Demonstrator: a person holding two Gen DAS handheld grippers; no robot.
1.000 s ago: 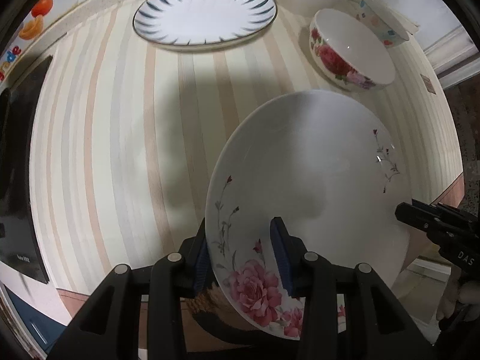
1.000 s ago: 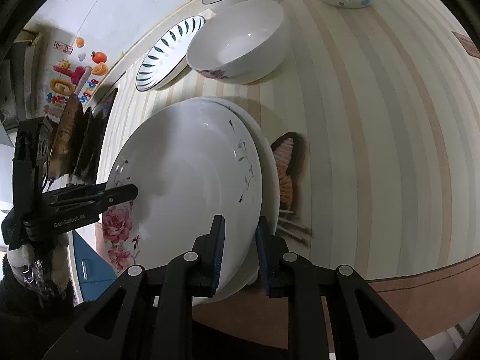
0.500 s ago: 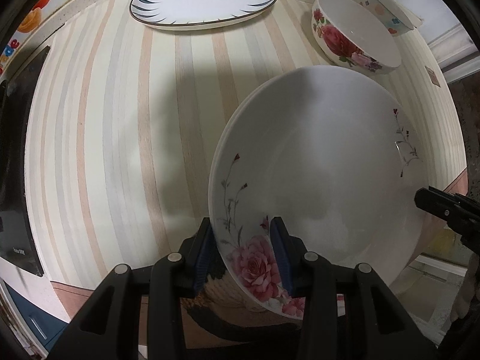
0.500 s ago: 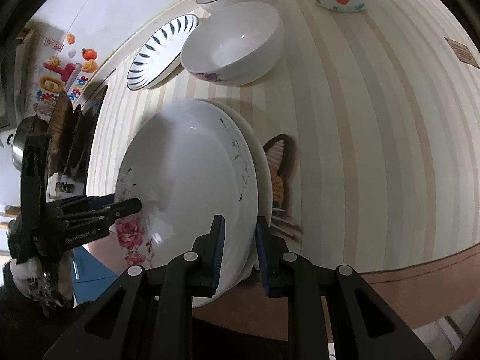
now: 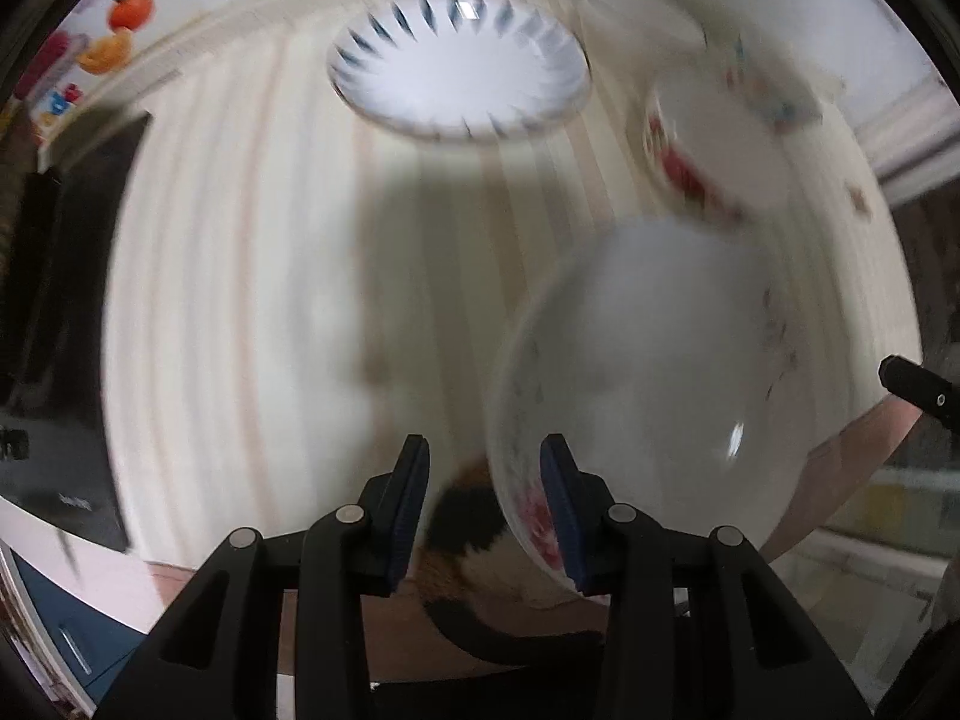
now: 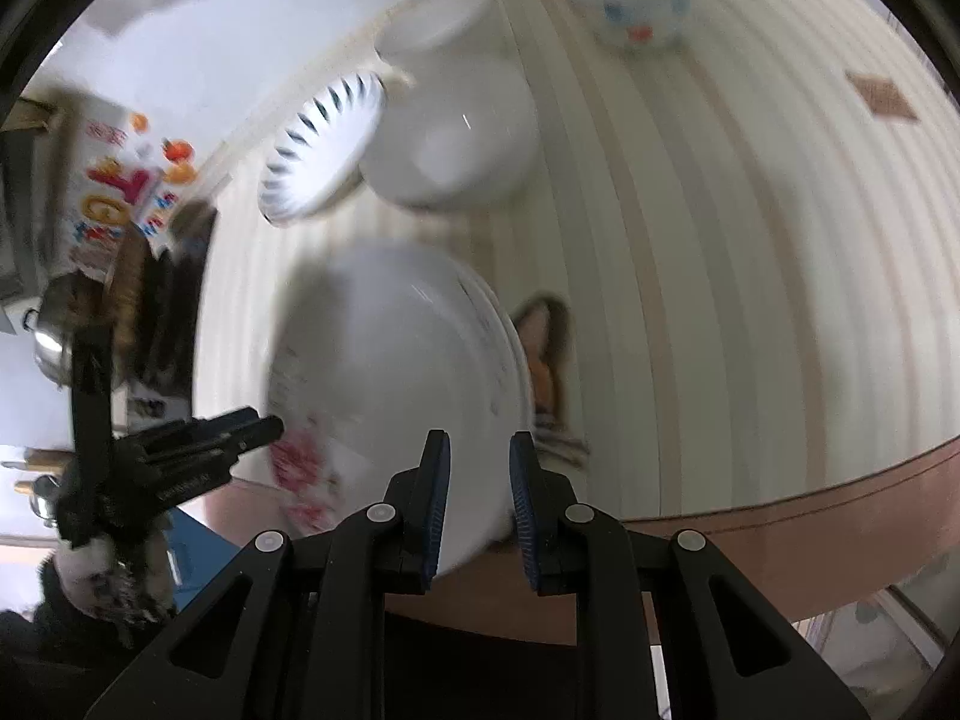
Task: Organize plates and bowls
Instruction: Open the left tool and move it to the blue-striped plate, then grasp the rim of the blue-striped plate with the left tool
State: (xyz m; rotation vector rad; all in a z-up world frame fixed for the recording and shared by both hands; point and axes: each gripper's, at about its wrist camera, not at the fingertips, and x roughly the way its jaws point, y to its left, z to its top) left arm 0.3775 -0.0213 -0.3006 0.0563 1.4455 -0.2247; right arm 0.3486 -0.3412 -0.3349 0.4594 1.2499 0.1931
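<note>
A white rose-patterned plate (image 5: 654, 384) lies on another plate near the table's front edge; it also shows in the right wrist view (image 6: 396, 384). My left gripper (image 5: 483, 501) is open, with the plate's rim by its right finger. My right gripper (image 6: 477, 495) is open, its fingers on either side of the plate's near rim. Both views are blurred by motion. A blue-petal plate (image 5: 459, 78), a rose bowl (image 5: 714, 156) and a heart-patterned bowl (image 6: 636, 6) stand at the back.
A plain white bowl (image 6: 450, 138) sits behind the plates. A butterfly print (image 6: 543, 354) marks the striped tablecloth (image 6: 720, 276). Dark objects (image 5: 66, 276) lie along the table's left side. The table's front edge (image 6: 780, 504) is close.
Both grippers have opened and let go of the rose plate, which now rests on the plate below. The left gripper has shifted left off the rim.
</note>
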